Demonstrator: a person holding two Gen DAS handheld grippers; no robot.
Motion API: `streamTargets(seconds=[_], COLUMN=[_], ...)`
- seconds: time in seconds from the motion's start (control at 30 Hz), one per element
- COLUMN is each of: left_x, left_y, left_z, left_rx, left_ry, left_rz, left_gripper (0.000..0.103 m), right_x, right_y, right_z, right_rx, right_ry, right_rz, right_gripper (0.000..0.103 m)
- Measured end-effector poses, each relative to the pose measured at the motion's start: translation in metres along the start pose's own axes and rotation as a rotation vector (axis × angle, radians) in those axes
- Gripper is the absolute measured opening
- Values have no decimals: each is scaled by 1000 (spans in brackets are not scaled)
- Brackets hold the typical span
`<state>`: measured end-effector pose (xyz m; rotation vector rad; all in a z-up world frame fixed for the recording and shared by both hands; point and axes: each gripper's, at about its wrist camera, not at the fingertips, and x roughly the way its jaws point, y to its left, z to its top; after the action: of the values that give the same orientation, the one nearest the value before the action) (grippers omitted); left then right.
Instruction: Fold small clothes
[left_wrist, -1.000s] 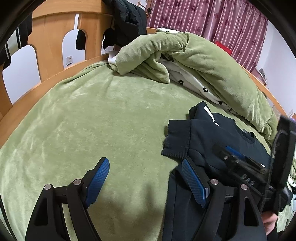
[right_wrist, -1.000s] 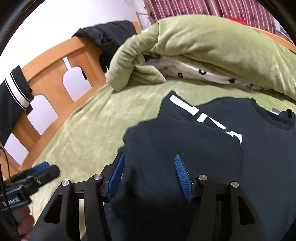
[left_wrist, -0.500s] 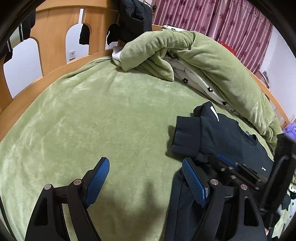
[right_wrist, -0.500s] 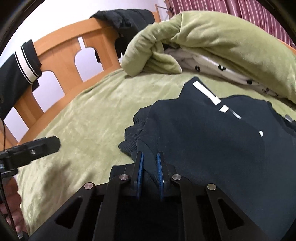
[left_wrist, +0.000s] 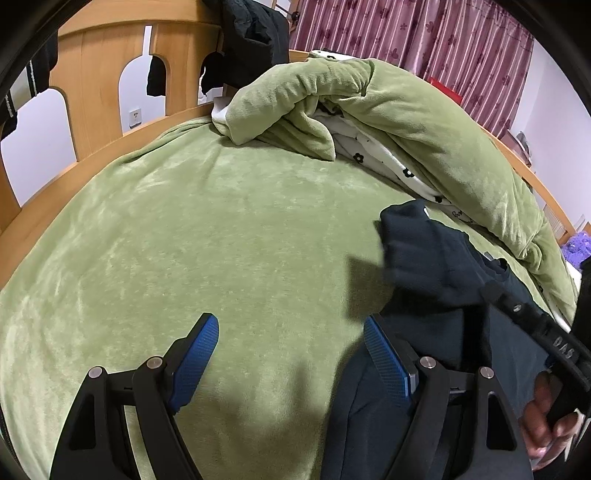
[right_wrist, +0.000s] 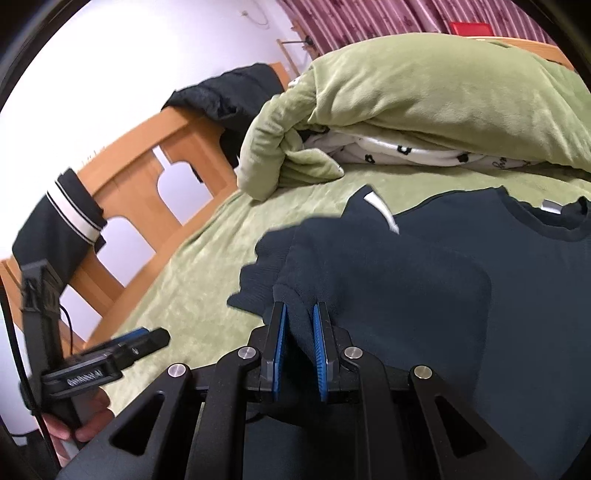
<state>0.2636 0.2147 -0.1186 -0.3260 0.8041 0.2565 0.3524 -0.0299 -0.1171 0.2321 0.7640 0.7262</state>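
A small dark navy sweatshirt (right_wrist: 480, 295) with white stripes lies on the green bed cover (left_wrist: 221, 240); it also shows in the left wrist view (left_wrist: 436, 266). My right gripper (right_wrist: 299, 332) is shut on its sleeve near the ribbed cuff (right_wrist: 258, 273) and holds it lifted over the body of the garment. My left gripper (left_wrist: 291, 350) is open and empty, low over the bed at the sweatshirt's left edge, its right finger (left_wrist: 384, 358) over the dark cloth.
A rolled green blanket (left_wrist: 388, 110) with white flowered bedding (left_wrist: 388, 162) lies at the back. A wooden headboard (left_wrist: 99, 85) with dark clothes (left_wrist: 251, 33) hung on it stands behind. Purple curtains (left_wrist: 424, 37) hang at the far right.
My right gripper closed on the sleeve and lifted it up and to the right over the sweatshirt. My left gripper stayed open and moved slightly forward.
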Motion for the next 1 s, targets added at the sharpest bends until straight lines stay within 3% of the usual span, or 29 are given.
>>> streamTargets(seconds=[0.23,0.33,0.43,0.7,0.77,0.8,0.83,0.9,1.0], left_x=[1,1,1,2,3,3,4,5,9], left_y=[1,1,1,7,8,9,9,8,4], left_z=[0,1,1,3,3,3,3,3,0], left_rx=[-9,-6,-5,-24,-29,-32,-35,-41,-36], left_ry=[4,4,1,1,2,4,7,14,39], left_rz=[-4,-1,1,6,3,3,4,-2,-42], left_gripper=[79,79,79,79,79,79,79,79,79], right_x=[-25,-20,-10,35,48,52,55,46,5], right_y=[-8,0,14,32,33,33,33,35,25], right_z=[8,-4,-25,-59,-58,-58,-56,-50,-28], right_rx=[7,-81,-215,-434,-455,-462,-466,-451,-318], right_ry=[-50,9,57,117,127,129,129,72,-76], right_rz=[-33,-50,-110,-317,-381,-396,-401,-395,-332], right_gripper=[7,17,46,47,45,31,3,5,5])
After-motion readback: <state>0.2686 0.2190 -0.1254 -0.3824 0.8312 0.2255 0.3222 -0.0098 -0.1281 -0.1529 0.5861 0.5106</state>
